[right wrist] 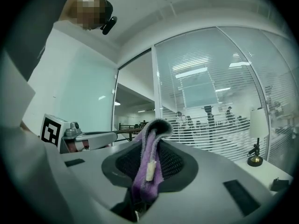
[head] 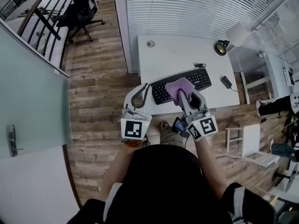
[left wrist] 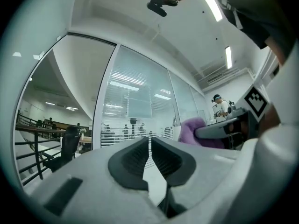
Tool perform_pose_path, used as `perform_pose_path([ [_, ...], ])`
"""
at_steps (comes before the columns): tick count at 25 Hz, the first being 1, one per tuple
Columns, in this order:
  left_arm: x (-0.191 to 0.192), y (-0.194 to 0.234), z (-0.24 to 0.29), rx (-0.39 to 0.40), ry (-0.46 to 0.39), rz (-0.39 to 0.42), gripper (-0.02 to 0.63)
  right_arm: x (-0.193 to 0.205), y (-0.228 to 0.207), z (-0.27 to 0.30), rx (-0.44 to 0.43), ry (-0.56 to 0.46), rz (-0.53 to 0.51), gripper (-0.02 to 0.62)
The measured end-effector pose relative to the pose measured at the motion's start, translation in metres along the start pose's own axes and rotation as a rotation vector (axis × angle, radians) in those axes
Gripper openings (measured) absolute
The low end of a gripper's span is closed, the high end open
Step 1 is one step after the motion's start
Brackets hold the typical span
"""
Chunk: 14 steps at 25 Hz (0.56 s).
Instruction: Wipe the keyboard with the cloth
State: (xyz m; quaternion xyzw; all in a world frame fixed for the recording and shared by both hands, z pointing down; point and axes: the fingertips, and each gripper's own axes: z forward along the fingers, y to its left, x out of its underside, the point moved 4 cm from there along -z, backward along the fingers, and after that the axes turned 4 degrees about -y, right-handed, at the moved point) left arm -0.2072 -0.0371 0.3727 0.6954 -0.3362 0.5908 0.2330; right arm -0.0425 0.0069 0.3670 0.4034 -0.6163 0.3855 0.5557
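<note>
A black keyboard (head: pixel 196 78) lies on the white desk (head: pixel 173 55) below both grippers. In the head view my right gripper (head: pixel 181 95) is held up over the keyboard's middle, shut on a purple cloth (head: pixel 178 87). The right gripper view shows that cloth (right wrist: pixel 150 171) pinched between the dark pads (right wrist: pixel 175 164), folded over their tips. My left gripper (head: pixel 146 87) hangs to the left, over the desk's near left corner. Its jaws (left wrist: pixel 149 143) are shut tip to tip with nothing between them. The cloth (left wrist: pixel 196 130) shows to its right.
A desk lamp (head: pixel 223 45) stands at the desk's far right, and a small black device (head: pixel 226 82) lies right of the keyboard. A glass wall with blinds runs behind the desk. An office chair (head: pixel 79 10) is far left, a white stool (head: pixel 247 141) at the right.
</note>
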Motion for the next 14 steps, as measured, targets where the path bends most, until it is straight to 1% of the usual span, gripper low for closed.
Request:
perform_pose_path([
  [5,-0.001,0.002,-0.008,0.016,0.002,0.000,0.034,0.000,-0.004,-0.002,0.041,-0.004,0.025,0.078],
  [9,0.003,0.003,-0.011,0.041,0.034,-0.021,0.034,0.003,-0.006,-0.006,0.087,0.010,0.016,0.077],
  [14,0.011,0.004,-0.014,0.071,0.026,-0.003,0.034,0.010,-0.011,-0.009,0.133,0.014,0.048,0.075],
])
